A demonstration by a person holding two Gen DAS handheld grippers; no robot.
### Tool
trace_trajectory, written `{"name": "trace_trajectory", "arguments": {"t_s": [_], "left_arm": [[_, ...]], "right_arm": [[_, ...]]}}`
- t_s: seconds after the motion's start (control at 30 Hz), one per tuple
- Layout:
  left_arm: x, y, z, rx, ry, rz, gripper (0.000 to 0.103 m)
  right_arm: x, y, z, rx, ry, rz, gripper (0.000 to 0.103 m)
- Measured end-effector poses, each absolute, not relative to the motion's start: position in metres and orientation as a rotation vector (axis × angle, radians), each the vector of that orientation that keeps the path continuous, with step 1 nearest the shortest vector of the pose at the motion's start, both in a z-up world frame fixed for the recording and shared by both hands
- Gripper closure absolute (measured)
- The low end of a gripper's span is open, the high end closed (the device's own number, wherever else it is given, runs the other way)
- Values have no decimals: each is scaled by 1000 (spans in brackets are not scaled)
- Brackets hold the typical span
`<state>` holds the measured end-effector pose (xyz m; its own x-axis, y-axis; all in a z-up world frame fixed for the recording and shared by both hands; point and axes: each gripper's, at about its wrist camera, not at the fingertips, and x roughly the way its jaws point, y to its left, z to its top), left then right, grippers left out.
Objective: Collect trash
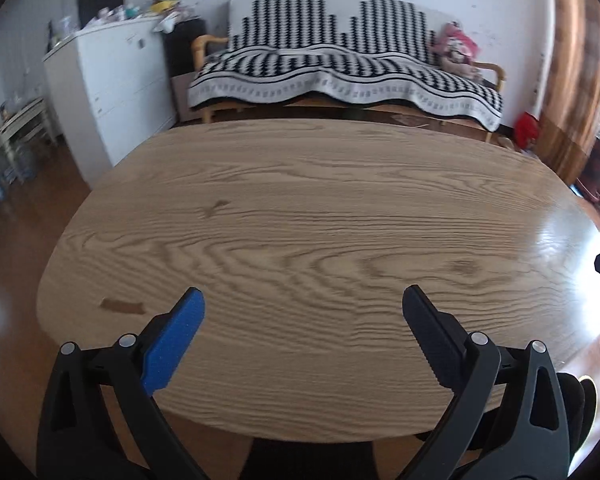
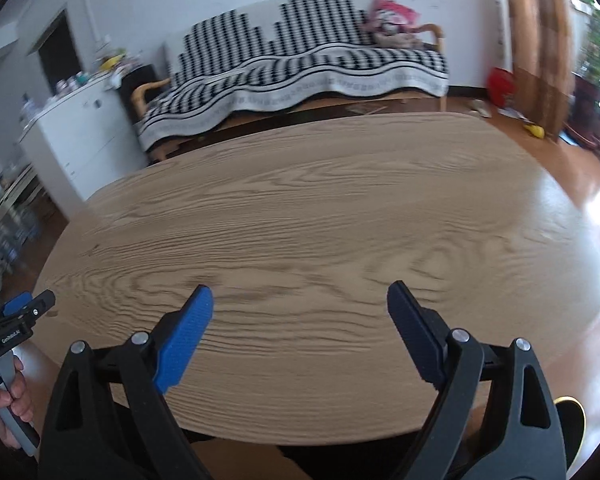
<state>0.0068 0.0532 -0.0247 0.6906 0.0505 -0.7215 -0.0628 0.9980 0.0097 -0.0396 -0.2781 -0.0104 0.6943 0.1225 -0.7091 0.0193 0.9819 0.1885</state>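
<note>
Both my jaws, left gripper [image 1: 303,300] and right gripper [image 2: 300,296], gape wide and empty over the wooden counter [image 1: 300,208]. No trash shows anywhere; I judge collecting finished, or I must search next.

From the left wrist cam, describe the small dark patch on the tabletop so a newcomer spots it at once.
Start at the big oval wooden table in front of the black-and-white covered sofa. Follow its near-left edge to the small brown patch lying flat just left of the left gripper's blue finger pad. It's a darker, straight-edged rectangle with a jagged end, unlike the curving grain around it.
</note>
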Motion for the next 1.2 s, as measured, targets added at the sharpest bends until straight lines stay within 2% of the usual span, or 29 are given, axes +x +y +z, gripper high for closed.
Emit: {"name": "trace_trajectory", "arguments": {"t_s": [0.27,1.2], "left_arm": [[10,69,-22,-23,810,90,7],[2,49,-23,-19,808,51,7]], "right_arm": [[-18,-244,-6,167,807,98,17],[-25,-250,-8,156,806,87,17]]}}
